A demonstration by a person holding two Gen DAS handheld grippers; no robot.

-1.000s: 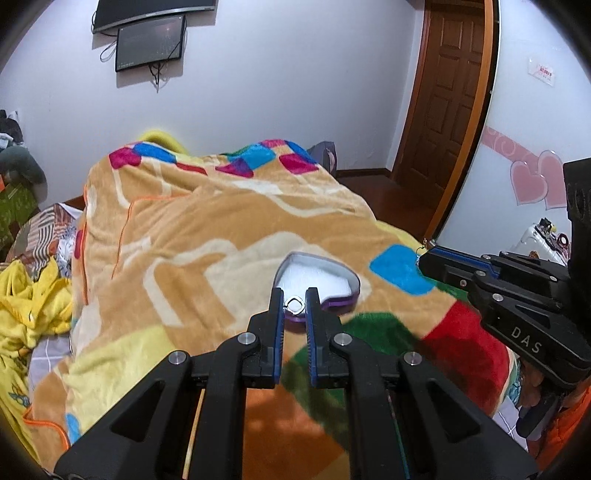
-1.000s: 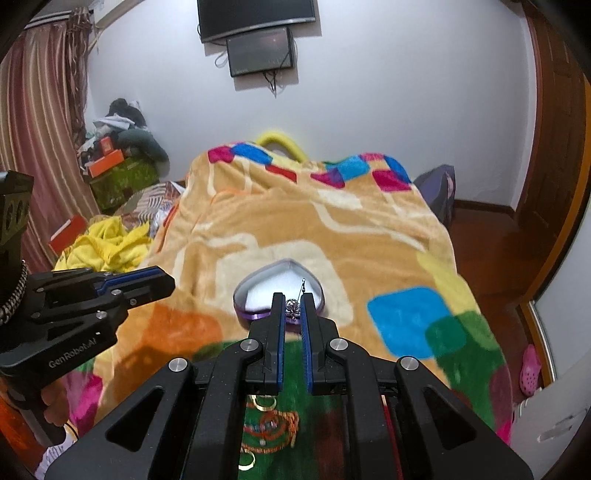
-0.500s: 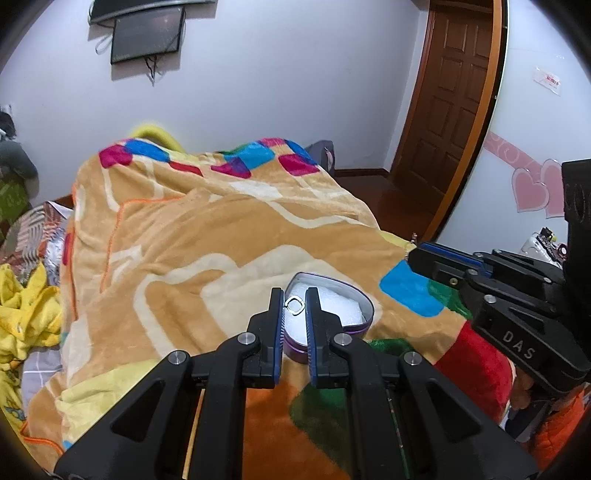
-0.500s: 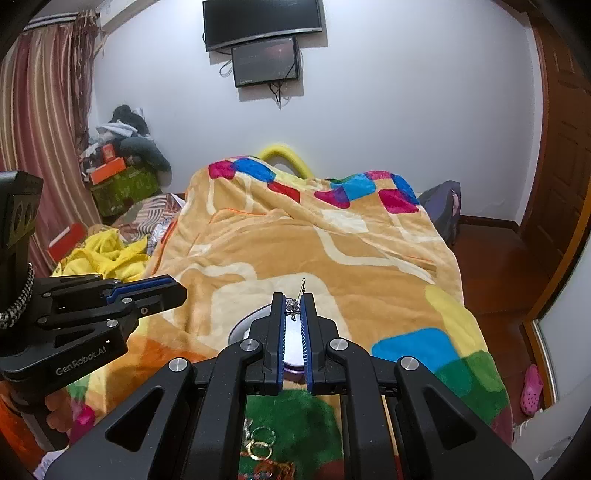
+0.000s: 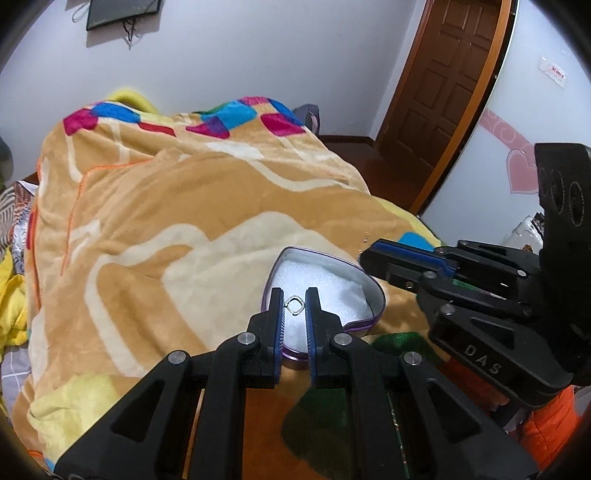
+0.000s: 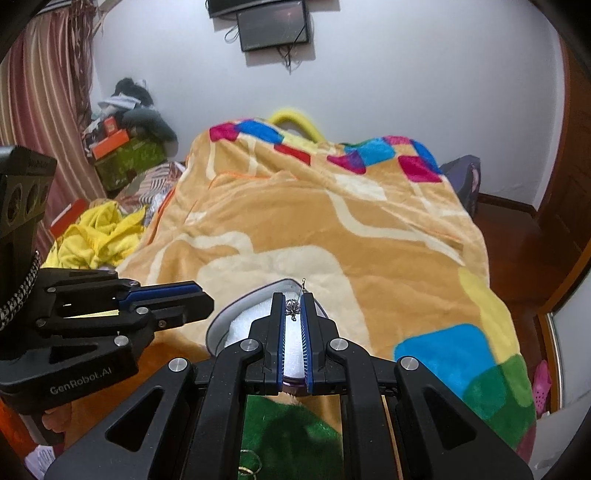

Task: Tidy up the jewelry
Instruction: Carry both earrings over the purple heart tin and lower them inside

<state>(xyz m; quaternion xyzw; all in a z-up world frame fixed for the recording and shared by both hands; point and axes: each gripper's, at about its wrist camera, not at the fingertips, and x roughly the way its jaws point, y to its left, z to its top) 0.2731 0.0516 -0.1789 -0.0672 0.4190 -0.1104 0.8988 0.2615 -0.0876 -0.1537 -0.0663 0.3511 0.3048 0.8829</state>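
Left gripper [image 5: 294, 295], nearest in its own wrist view: jaws drawn close, pinching a small silver rounded-square ring [image 5: 294, 306] between the blue pads [image 5: 281, 321]. The ring hangs over the white foam lining of a purple heart-shaped metal tin [image 5: 364, 284], open and lying on the plush orange patterned blanket [image 5: 177, 206] that covers the bed.

Right gripper [image 6: 293, 301], nearest in its own wrist view: jaws nearly together, pinching a small silver ornate earring [image 6: 292, 308], whose thin hook [image 6: 303, 284] rises above the jaw tips. This gripper also stands over the tin [image 6: 225, 321], at its nearer edge. Just below the gripper, gold hoops [image 6: 249, 469] lie on a green patch of the blanket.

Both grippers meet above the tin, the right entering from the right in the left wrist view [image 5: 402, 264].

Farther off: a heap of yellow cloth [image 6: 96, 236] beside the bed, a brown wooden door [image 5: 443, 85], and a wall-mounted dark screen [image 6: 273, 26].
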